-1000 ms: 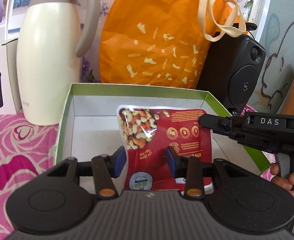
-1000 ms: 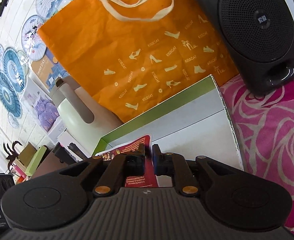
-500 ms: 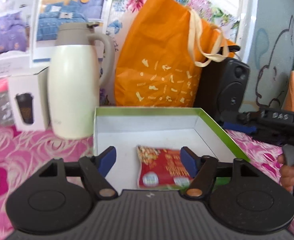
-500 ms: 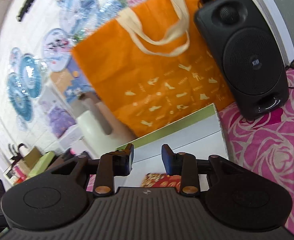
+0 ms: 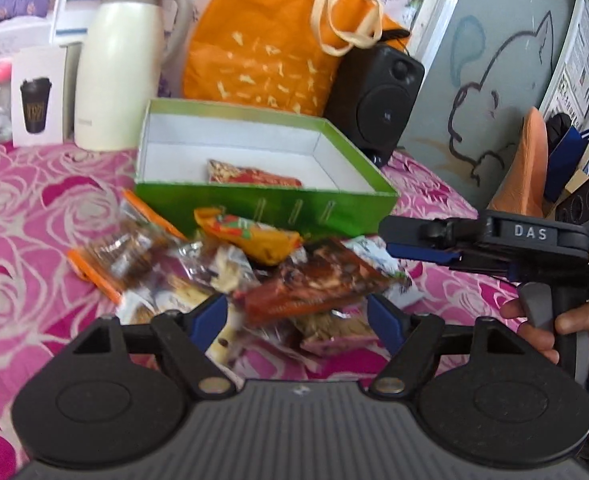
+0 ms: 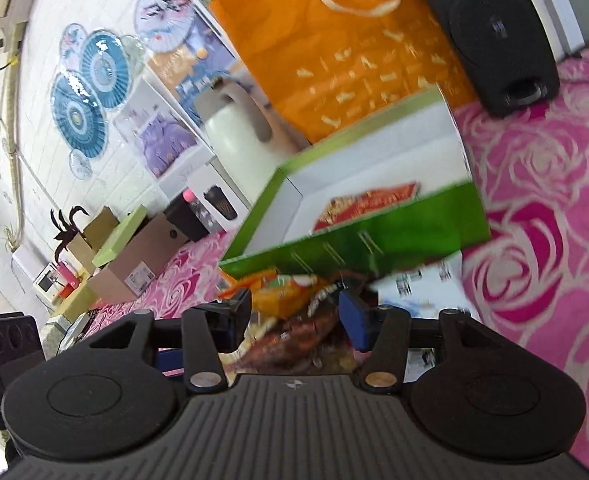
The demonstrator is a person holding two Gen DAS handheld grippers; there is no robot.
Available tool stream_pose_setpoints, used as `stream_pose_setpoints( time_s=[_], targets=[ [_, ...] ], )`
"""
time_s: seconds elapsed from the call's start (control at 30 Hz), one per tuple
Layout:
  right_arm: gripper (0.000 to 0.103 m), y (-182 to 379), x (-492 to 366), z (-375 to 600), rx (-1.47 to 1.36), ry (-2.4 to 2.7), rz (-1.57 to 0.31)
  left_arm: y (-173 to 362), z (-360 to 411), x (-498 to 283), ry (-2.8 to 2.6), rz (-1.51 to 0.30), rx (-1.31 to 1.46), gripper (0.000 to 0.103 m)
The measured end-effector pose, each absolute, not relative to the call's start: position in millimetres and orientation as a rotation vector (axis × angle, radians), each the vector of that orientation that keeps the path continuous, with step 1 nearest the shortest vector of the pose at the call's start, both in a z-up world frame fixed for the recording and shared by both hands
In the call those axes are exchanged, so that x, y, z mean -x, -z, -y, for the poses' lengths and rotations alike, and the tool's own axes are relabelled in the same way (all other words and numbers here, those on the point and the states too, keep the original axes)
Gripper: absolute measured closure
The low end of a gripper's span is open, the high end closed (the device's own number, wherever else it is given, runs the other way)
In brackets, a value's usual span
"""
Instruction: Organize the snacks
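Observation:
A green box [image 5: 262, 208] with a white inside stands on the pink cloth; it also shows in the right wrist view [image 6: 358, 240]. A red nut packet [image 5: 250, 174] lies flat inside it [image 6: 368, 206]. A heap of loose snack packets [image 5: 230, 268] lies in front of the box, with an orange packet [image 5: 250, 236] and a dark red-brown packet [image 5: 314, 284] on top. My left gripper [image 5: 297, 314] is open and empty above the heap. My right gripper [image 6: 294, 312] is open and empty over the heap's right side; it shows from the side in the left wrist view [image 5: 422, 240].
Behind the box stand a cream thermos jug [image 5: 122, 60], an orange tote bag [image 5: 270, 40] and a black speaker [image 5: 378, 100]. A white cup carton [image 5: 38, 96] stands at the far left. Cardboard boxes [image 6: 134, 256] lie further left.
Both grippers let go of the red nut packet in the box, opened, and drew back toward me. They now hover over the snack heap in front of the box.

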State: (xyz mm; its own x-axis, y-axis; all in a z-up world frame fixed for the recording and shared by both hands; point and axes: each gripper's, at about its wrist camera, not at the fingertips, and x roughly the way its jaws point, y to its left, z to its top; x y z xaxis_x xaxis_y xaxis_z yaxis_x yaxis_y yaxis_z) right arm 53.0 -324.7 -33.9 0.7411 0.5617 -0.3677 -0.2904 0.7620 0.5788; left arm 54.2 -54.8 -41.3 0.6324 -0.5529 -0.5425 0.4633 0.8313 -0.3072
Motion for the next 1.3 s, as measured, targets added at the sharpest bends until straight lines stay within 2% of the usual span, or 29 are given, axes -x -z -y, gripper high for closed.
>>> stream_pose_setpoints(
  time_s=[0.2,0.3,0.7,0.77,0.93,1.1,1.2,1.23,1.3],
  targets=[
    [0.022,44.3,-58.0,337.4,-0.622,-0.419,-0.613,54.3,53.4,-66.1,0.568,-0.737,0.222,0.027],
    [0.022,52.4,-68.0,343.1,-0.716,-0.415,-0.658,59.3,44.4,-80.0,0.592,-0.796,0.351,0.027],
    [0.023,65.9,-94.8,332.1,-0.761,-0.415,-0.775,56.5,33.9,-90.1,0.646,-0.816,0.458,0.026],
    [0.028,66.8,-95.5,333.6,-0.760,-0.410,-0.781,53.3,28.5,-89.6,0.647,-0.795,0.469,0.026],
    [0.057,71.8,-96.9,336.9,-0.745,-0.392,-0.776,54.1,26.9,-104.4,0.630,-0.797,0.519,0.026],
    [0.061,74.6,-96.5,340.8,-0.775,-0.394,-0.770,67.0,37.0,-113.7,0.664,-0.868,0.529,0.027],
    [0.066,74.7,-97.5,339.4,-0.778,-0.405,-0.773,65.1,40.2,-111.8,0.673,-0.846,0.520,0.035],
    [0.074,74.1,-97.7,337.6,-0.777,-0.409,-0.771,64.9,39.7,-110.0,0.675,-0.837,0.513,0.042],
    [0.088,70.8,-96.0,334.2,-0.754,-0.432,-0.758,62.2,42.5,-106.2,0.673,-0.824,0.479,0.050]
  ],
)
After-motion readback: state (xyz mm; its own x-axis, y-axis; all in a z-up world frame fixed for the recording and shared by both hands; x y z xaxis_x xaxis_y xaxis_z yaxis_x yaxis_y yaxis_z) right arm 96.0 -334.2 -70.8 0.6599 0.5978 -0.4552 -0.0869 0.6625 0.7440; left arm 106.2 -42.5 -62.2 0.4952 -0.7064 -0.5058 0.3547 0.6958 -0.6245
